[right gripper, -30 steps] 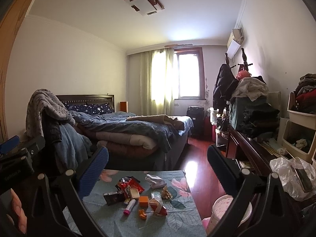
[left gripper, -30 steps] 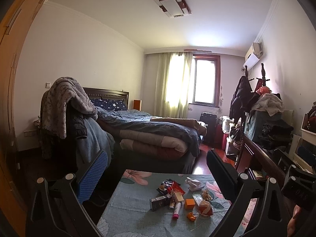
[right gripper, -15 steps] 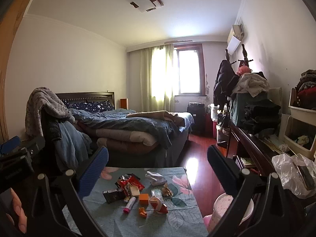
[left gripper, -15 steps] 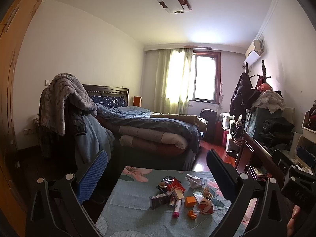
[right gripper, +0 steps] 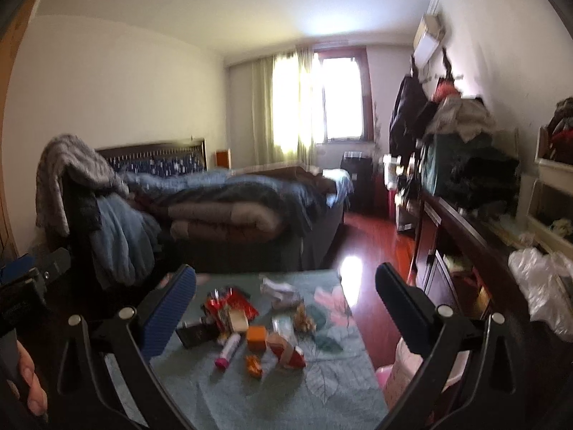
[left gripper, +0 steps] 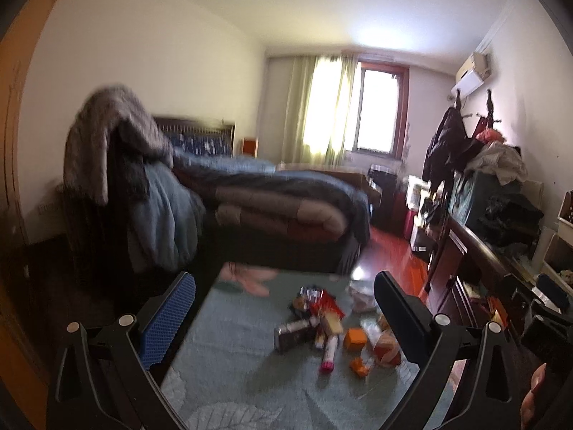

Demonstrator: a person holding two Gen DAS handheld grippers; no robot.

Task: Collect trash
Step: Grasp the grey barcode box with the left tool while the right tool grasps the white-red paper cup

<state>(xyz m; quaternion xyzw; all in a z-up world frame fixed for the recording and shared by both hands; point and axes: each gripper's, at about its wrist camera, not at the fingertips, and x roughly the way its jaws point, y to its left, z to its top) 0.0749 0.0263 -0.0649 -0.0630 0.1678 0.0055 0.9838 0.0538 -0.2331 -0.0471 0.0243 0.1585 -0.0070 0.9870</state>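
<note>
A pile of trash lies on a low table with a green floral cloth: a red wrapper, a dark box, an orange cube, a white tube with a pink cap, a crumpled tissue. My left gripper is open and empty, above the table's near side. My right gripper is open and empty, also short of the pile. A pink-and-white bin stands right of the table.
A bed with rolled quilts stands behind the table. A chair draped with clothes is at the left. A dark sideboard loaded with clothes and a white plastic bag runs along the right wall. Red wood floor lies between.
Both grippers have tilted down and moved closer to the table, so the trash pile looks larger. Both stay open and empty. The frames now are motion-blurred.
</note>
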